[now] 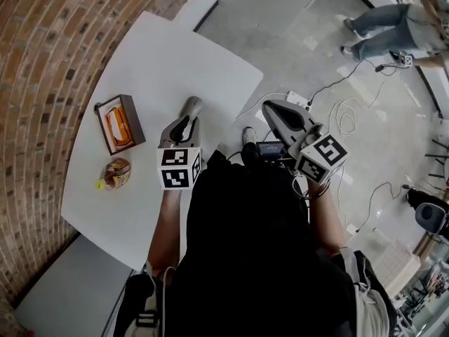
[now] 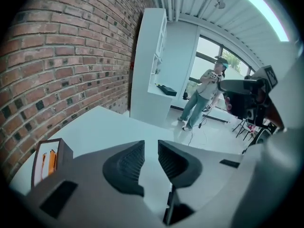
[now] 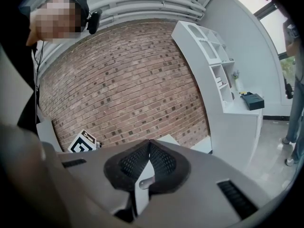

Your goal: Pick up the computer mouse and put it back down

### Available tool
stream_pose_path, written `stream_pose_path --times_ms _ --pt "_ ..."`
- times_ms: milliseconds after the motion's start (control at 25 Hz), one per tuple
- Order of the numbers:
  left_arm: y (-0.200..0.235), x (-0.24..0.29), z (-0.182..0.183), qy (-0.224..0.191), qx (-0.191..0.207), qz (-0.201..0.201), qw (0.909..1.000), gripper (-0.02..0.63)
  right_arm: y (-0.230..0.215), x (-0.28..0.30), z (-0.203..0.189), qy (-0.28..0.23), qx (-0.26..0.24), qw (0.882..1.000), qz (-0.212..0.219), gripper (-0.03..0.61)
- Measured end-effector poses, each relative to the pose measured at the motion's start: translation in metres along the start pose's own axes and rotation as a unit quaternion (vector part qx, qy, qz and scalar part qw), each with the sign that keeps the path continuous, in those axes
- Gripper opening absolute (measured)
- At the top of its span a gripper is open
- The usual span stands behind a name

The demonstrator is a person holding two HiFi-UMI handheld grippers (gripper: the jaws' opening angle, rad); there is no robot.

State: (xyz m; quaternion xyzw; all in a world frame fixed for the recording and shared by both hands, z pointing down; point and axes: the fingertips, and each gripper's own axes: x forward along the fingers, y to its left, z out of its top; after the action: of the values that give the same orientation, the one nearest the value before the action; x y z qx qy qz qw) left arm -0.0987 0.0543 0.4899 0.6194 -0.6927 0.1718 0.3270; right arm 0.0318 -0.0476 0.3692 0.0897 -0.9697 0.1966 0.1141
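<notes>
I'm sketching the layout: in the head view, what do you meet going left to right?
box → left gripper → right gripper → person

No lettering, label, brand or number can be read anywhere.

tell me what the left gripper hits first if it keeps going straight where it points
Most likely the bare table top: the left gripper tilts down over it and only white surface shows between its open jaws. The box sits off to its left.
</notes>
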Motion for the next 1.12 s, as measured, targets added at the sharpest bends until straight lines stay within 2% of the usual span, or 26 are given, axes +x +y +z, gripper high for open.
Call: stream_pose_path --times_ms 320,480,1120 --pt "0.013 0.017 -0.020 0.036 0.037 -0.023 0.9984 0.129 0.011 -0.004 -0.007 0.000 0.009 0.999 -0.035 0.017" --pt "0.015 0.028 -0.029 0.051 0.057 -0.041 0.9962 0.183 0.017 -0.005 -0.012 0.006 0.013 0.999 -0.049 0.017" --pt "0.041 0.061 -0.064 0.098 0.082 -0.070 0.9894 0.241 0.030 -0.008 -0.021 0.013 0.025 0.994 -0.103 0.017"
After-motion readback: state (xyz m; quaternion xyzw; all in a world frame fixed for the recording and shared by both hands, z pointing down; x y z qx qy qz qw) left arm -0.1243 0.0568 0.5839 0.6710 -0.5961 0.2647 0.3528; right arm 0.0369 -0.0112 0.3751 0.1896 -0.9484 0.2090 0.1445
